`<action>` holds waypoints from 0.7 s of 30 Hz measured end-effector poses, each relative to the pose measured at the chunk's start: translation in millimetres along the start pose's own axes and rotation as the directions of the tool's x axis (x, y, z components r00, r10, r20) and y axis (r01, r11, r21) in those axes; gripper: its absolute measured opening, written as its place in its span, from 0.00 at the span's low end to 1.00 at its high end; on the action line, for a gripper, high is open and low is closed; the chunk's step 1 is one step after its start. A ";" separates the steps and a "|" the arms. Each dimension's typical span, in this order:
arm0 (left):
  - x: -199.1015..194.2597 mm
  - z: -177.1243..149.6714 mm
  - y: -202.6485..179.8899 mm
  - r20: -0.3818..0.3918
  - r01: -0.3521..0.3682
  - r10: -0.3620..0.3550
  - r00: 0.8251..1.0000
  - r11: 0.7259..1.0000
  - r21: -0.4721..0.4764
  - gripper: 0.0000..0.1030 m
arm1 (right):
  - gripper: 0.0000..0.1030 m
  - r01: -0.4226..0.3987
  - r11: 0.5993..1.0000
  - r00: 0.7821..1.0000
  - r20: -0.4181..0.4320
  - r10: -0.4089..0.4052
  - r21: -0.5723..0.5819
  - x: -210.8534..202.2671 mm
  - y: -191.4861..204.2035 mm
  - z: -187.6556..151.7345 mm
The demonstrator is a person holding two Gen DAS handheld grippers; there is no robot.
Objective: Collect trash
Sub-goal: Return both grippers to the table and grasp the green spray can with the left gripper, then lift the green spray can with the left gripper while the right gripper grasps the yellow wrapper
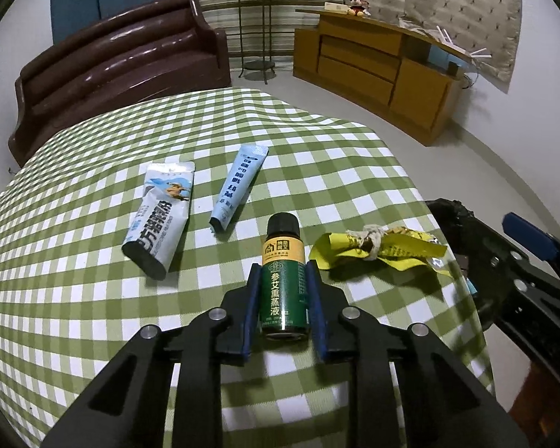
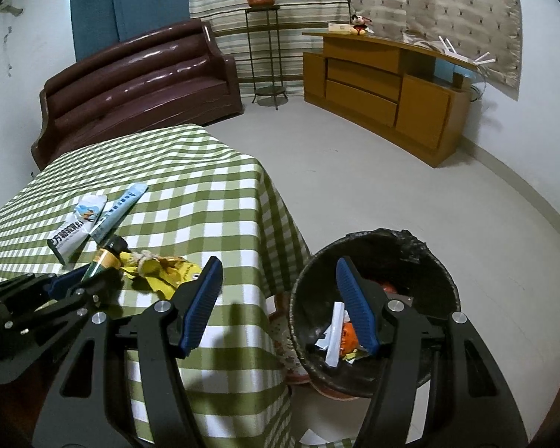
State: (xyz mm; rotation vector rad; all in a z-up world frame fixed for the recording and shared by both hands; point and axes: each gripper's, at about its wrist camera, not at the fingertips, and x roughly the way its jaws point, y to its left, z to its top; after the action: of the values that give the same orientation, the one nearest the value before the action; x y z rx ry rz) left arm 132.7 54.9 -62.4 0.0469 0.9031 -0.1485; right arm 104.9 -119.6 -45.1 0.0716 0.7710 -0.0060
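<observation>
The left gripper (image 1: 283, 295) holds the green bottle (image 1: 283, 283) narrowly, the right gripper (image 2: 280, 306) is wide, and the smooth bottle may slip out before the bin (image 2: 377, 298).

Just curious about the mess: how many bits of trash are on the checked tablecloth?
4: a white pouch, a blue tube, a green bottle between the left gripper fingers, and a yellow wrapper beside it.

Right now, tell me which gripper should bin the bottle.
Left. The left gripper already brackets the bottle, while the right gripper hangs open and empty by the bin.
</observation>
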 end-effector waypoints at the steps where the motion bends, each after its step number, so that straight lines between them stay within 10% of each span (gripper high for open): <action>1: -3.7 -1.6 2.0 0.004 0.003 -0.003 1.000 1.000 -0.002 0.24 | 0.60 -0.002 1.000 1.000 0.000 0.002 -0.002 -0.2 1.2 -0.4; 21: -47.9 -26.0 62.4 0.037 -0.046 0.049 0.998 0.996 -0.079 0.24 | 0.60 -0.012 0.999 0.999 -0.035 0.011 -0.033 6.9 27.6 0.8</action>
State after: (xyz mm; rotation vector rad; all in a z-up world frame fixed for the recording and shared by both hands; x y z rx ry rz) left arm 92.5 124.5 -42.2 -0.0072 0.8671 -0.0695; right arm 111.3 -92.0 -47.6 0.0449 0.8051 0.0193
